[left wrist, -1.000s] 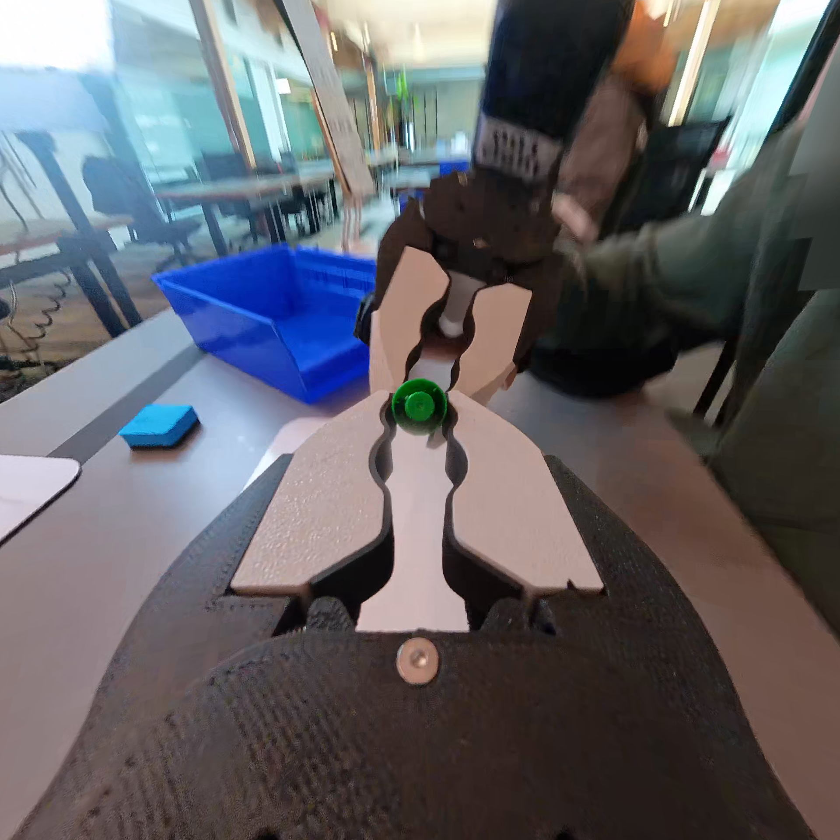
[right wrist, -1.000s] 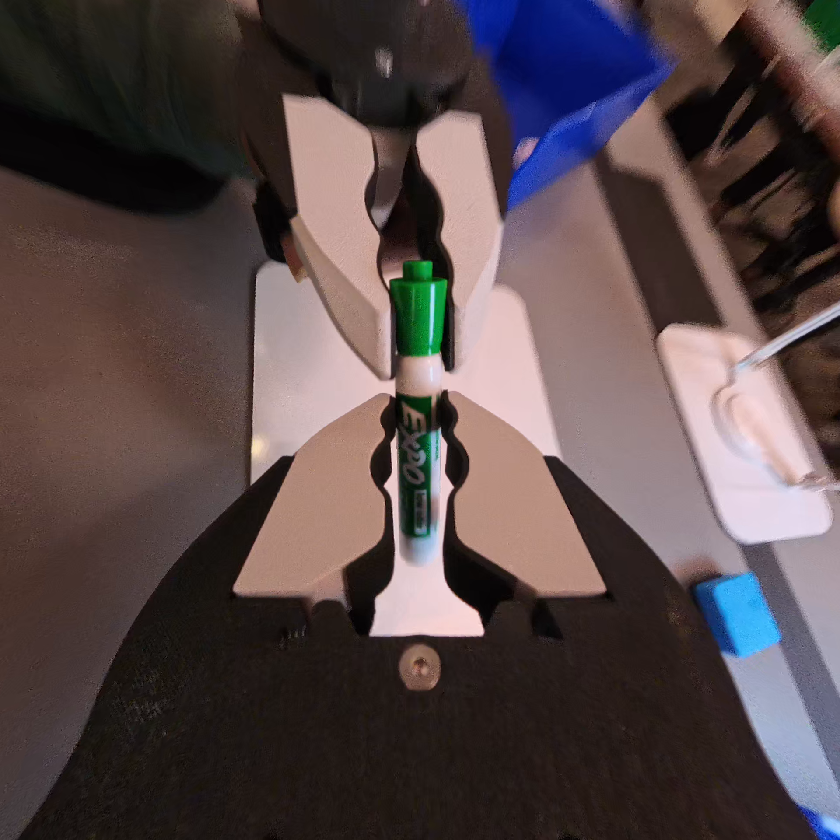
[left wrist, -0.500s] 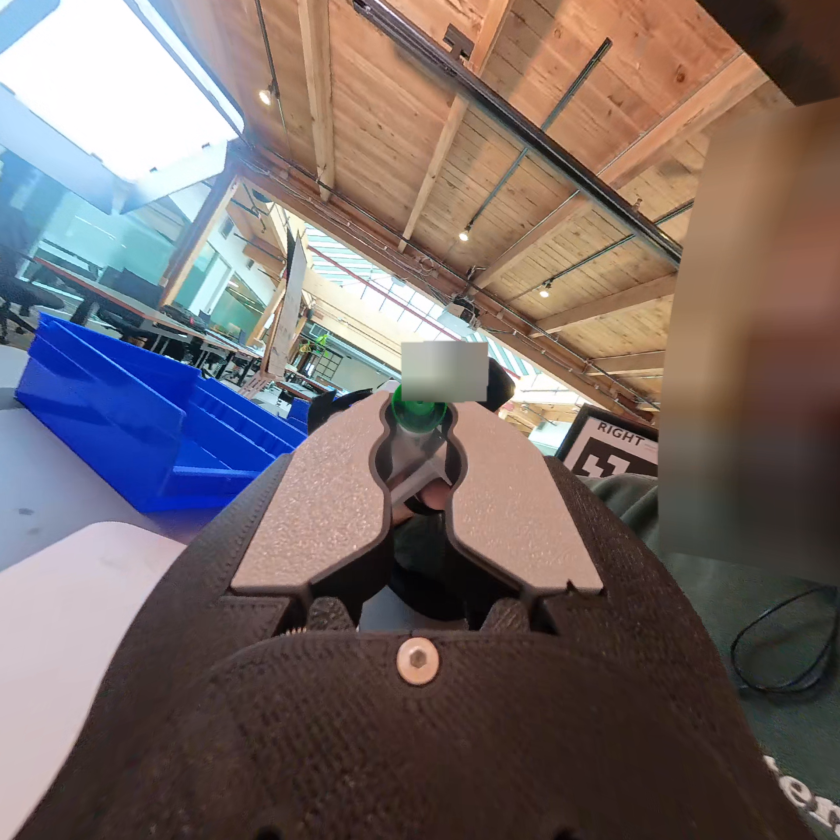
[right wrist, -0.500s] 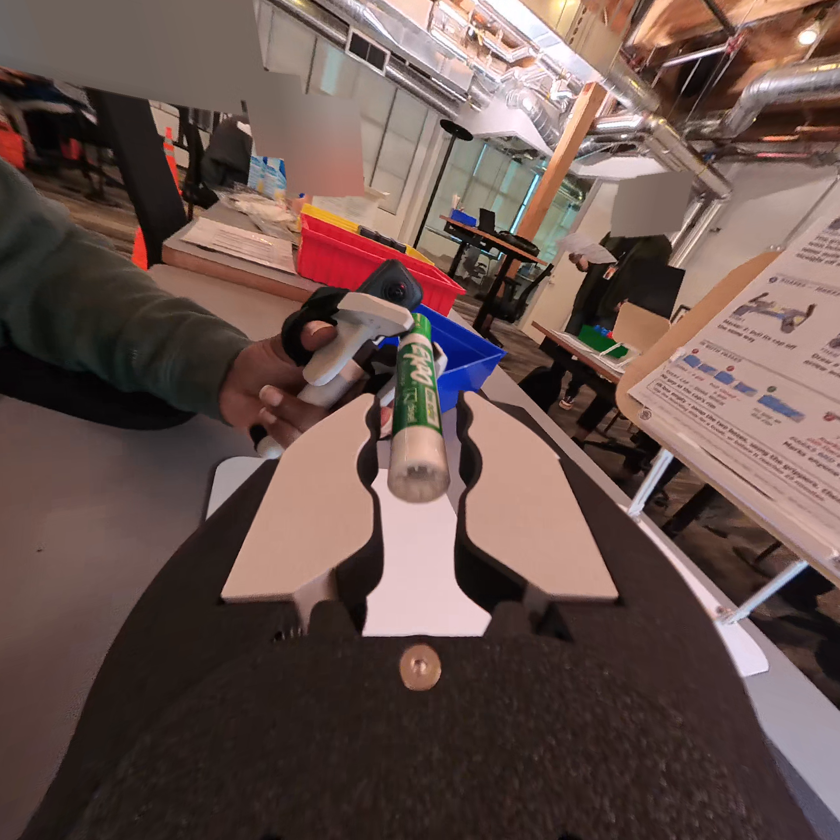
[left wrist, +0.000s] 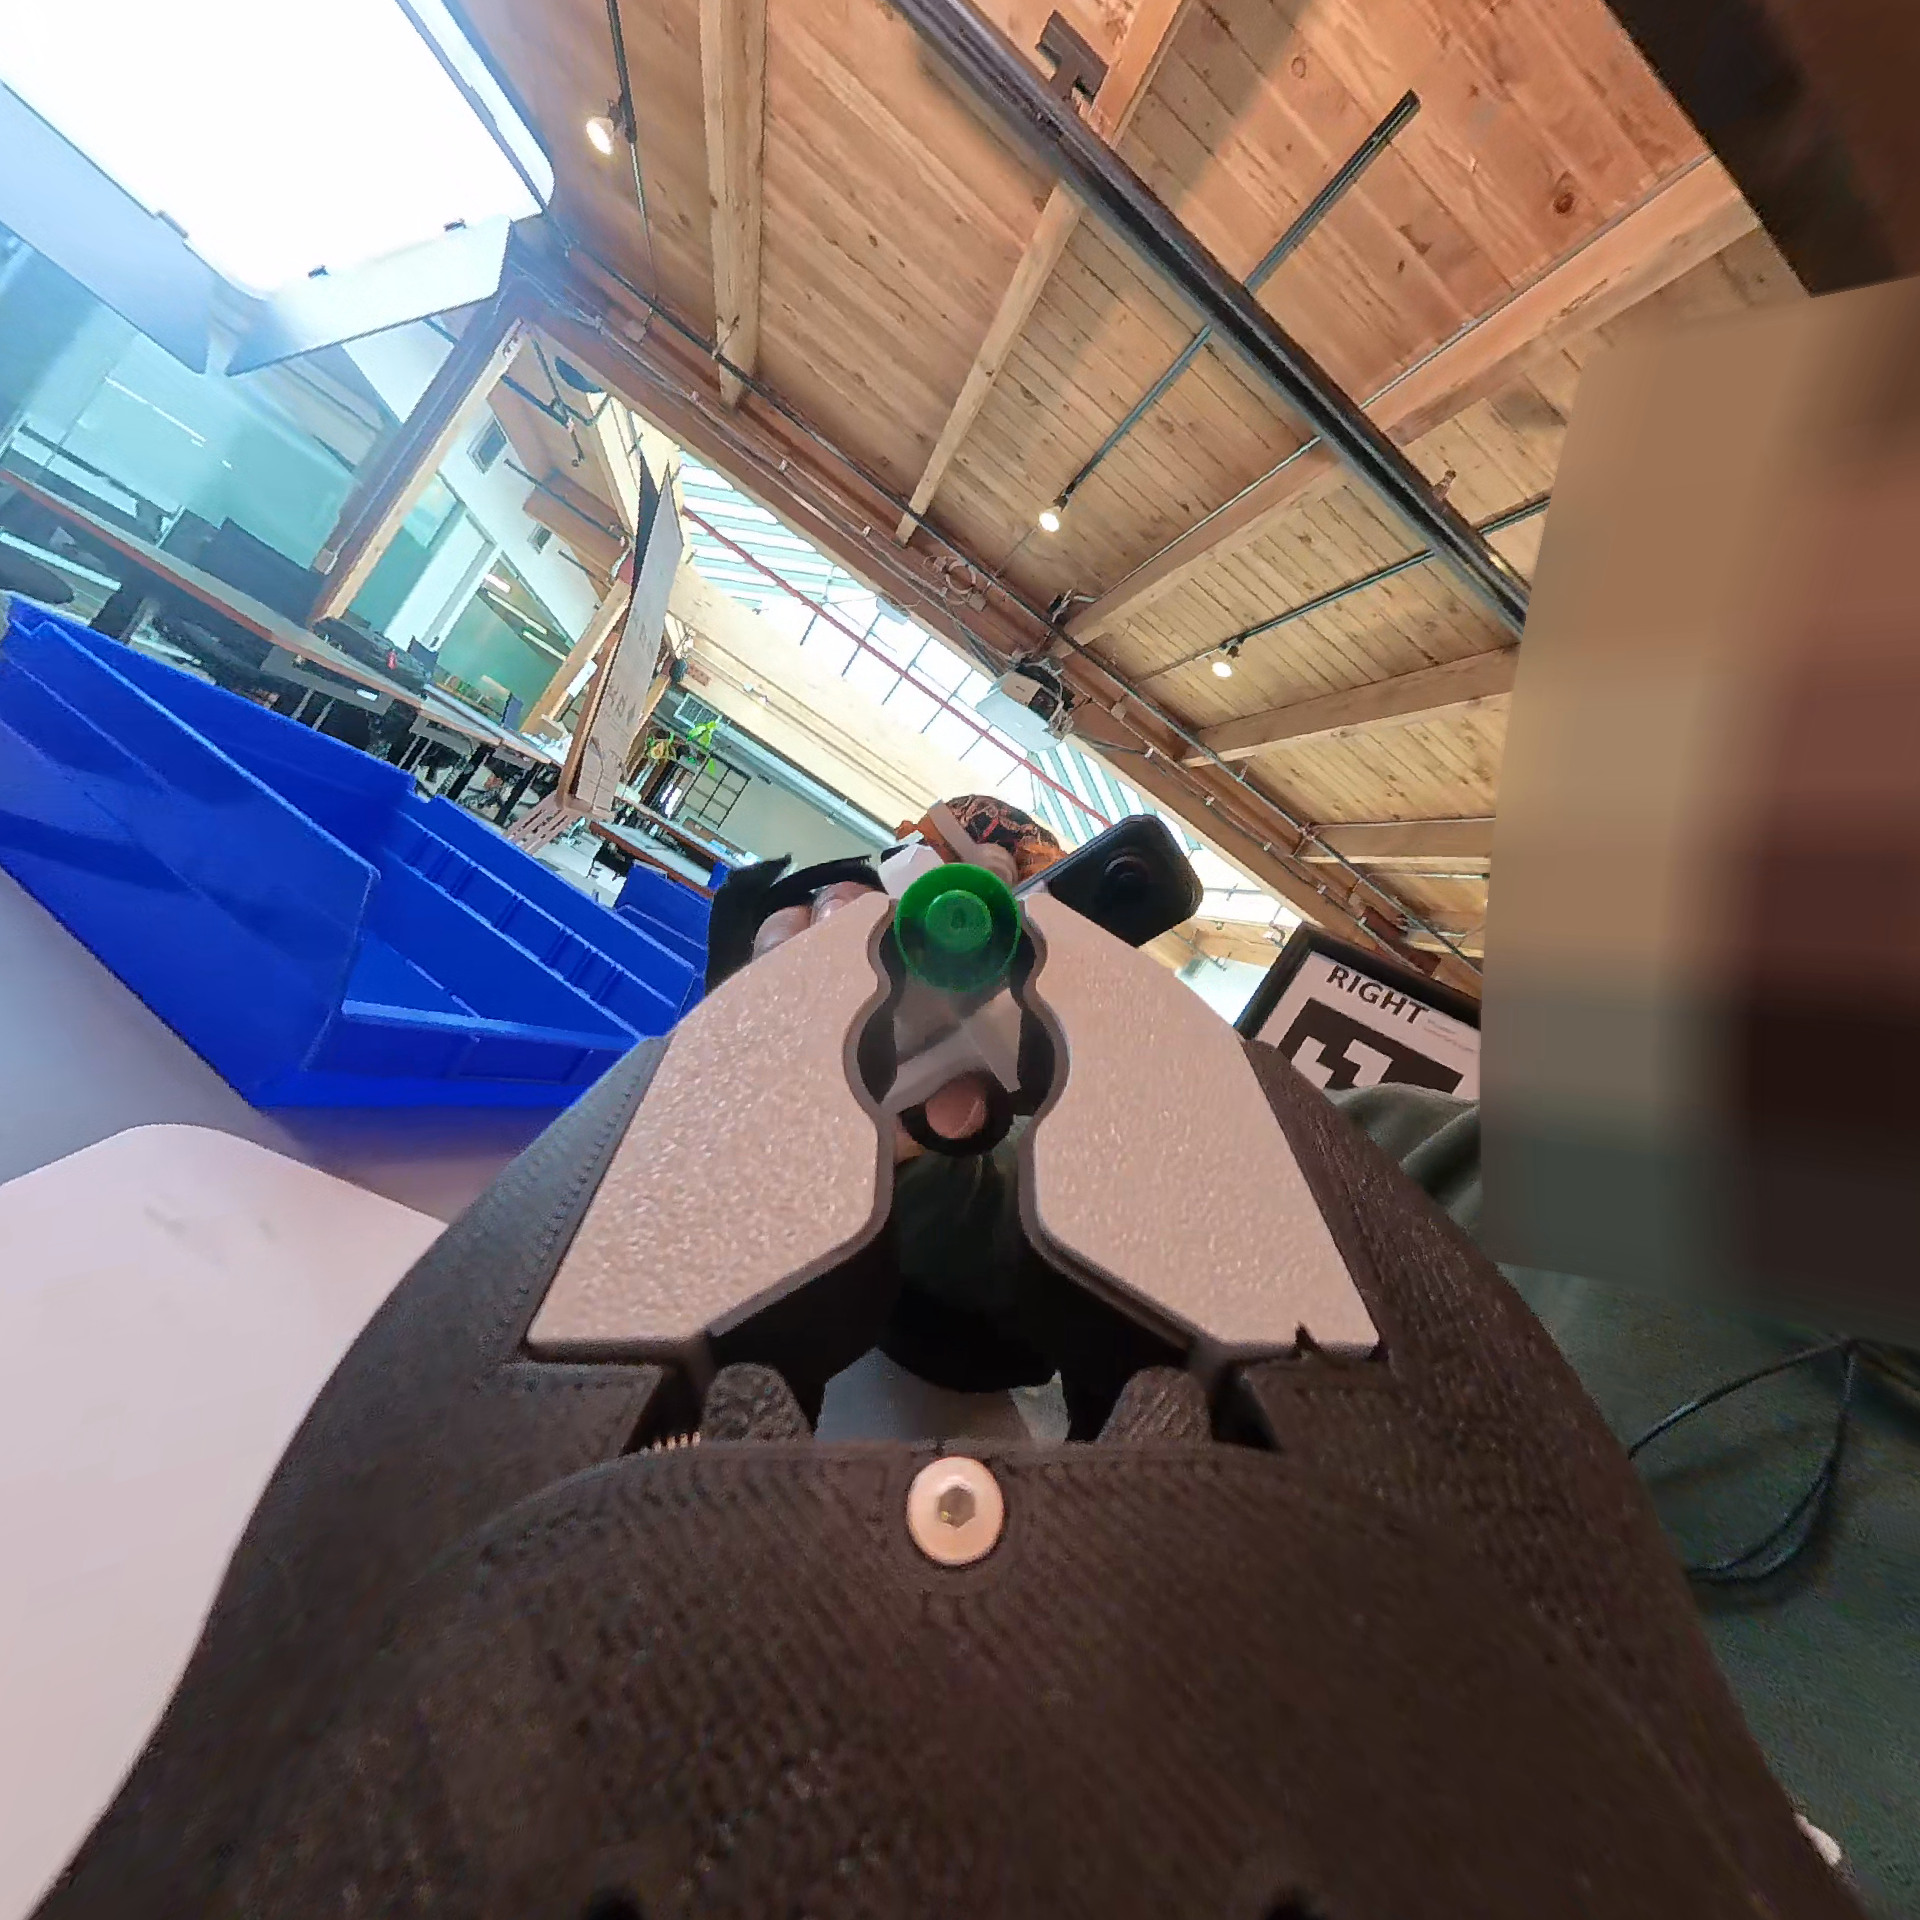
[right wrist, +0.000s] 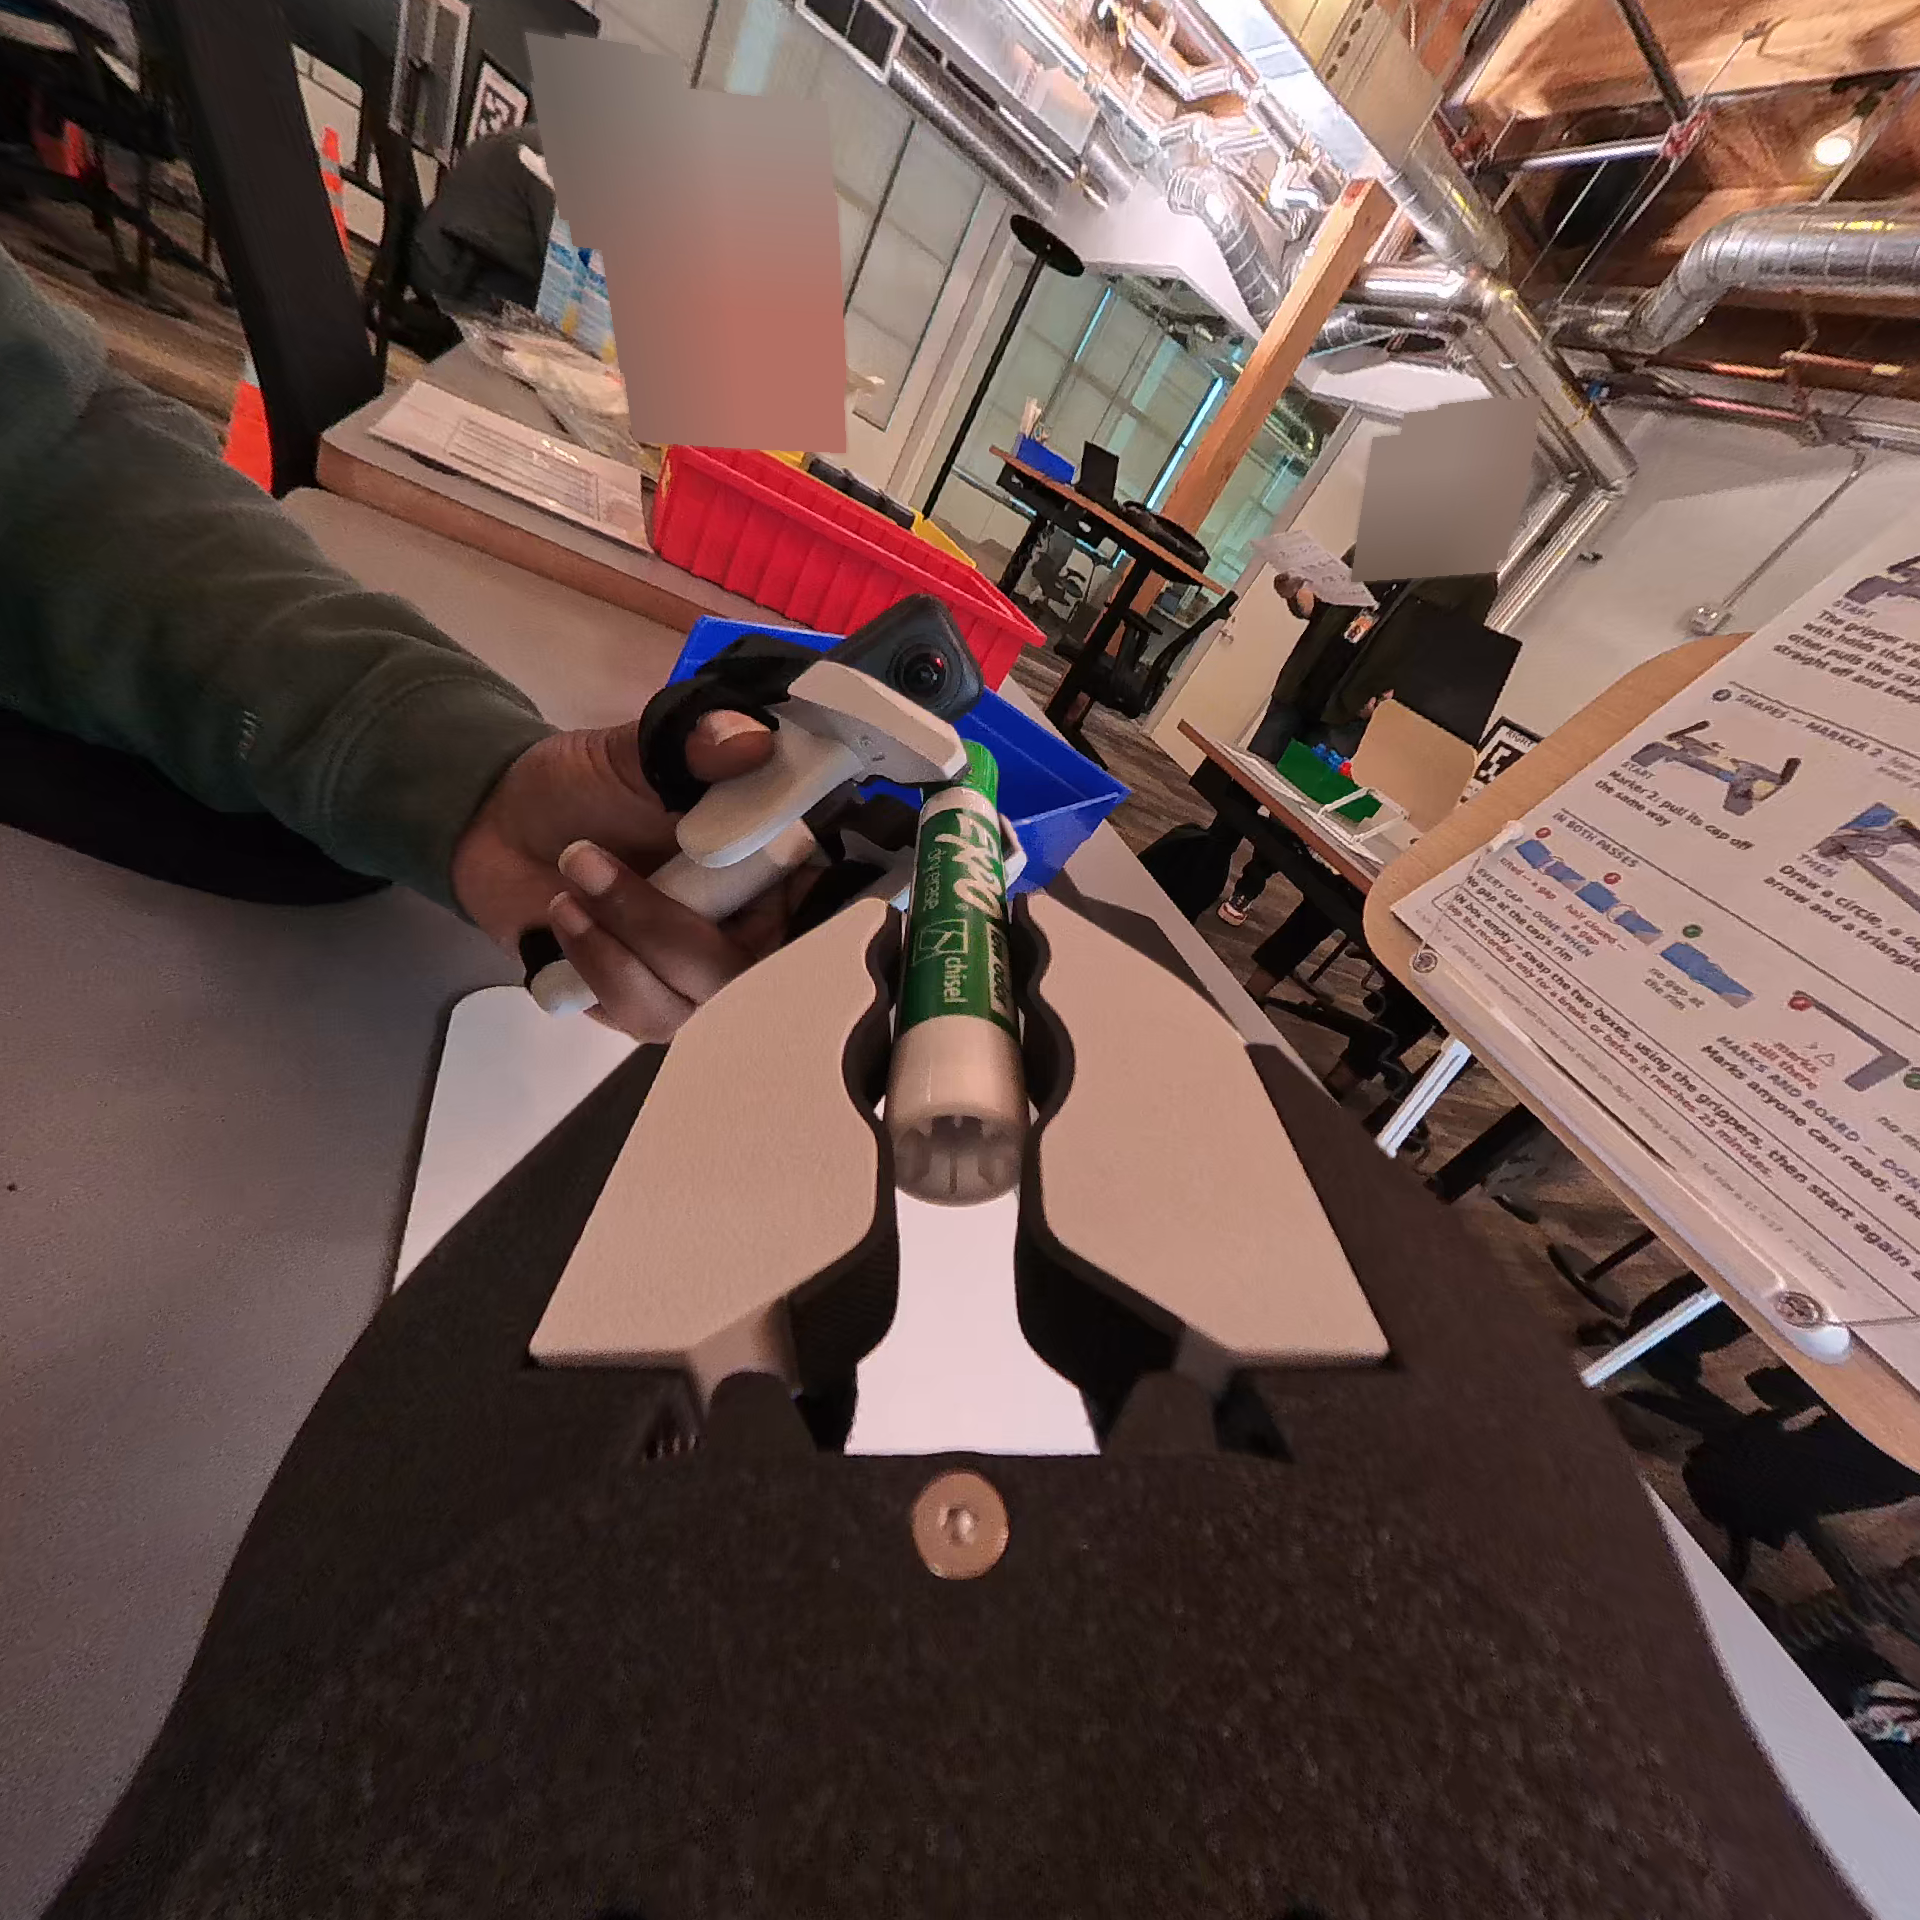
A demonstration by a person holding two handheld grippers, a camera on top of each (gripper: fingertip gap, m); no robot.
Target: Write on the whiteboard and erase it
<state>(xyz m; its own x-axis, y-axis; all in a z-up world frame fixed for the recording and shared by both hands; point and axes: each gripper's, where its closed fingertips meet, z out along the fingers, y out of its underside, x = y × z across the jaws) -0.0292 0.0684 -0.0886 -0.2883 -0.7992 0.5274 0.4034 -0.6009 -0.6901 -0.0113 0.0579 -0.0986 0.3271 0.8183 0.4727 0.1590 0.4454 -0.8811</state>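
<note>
A green and white marker point(right wrist: 956, 997) is held up in the air between both grippers, above the white whiteboard point(right wrist: 488, 1091). My right gripper point(right wrist: 956, 925) is shut on the marker's barrel, its back end pointing at the camera. My left gripper point(left wrist: 956, 940) is shut on the marker's green cap point(left wrist: 954, 920), seen end-on at the fingertips. In the right wrist view the left gripper point(right wrist: 831, 727), held by a hand point(right wrist: 582, 862), sits on the cap end. The whiteboard also shows at the lower left of the left wrist view point(left wrist: 156, 1351).
A blue bin point(left wrist: 208, 883) stands on the grey table behind the board; it also shows in the right wrist view point(right wrist: 1049, 790), with a red bin point(right wrist: 810, 551) farther back. An instruction board point(right wrist: 1714, 935) leans at the right. A person point(right wrist: 1382, 665) stands in the background. The grippers are tip to tip, or close to it.
Both grippers tipped up from facing the table and lifted the marker. My right jaws widened around the barrel half a second ago and have come together on it again. My left stayed on the cap.
</note>
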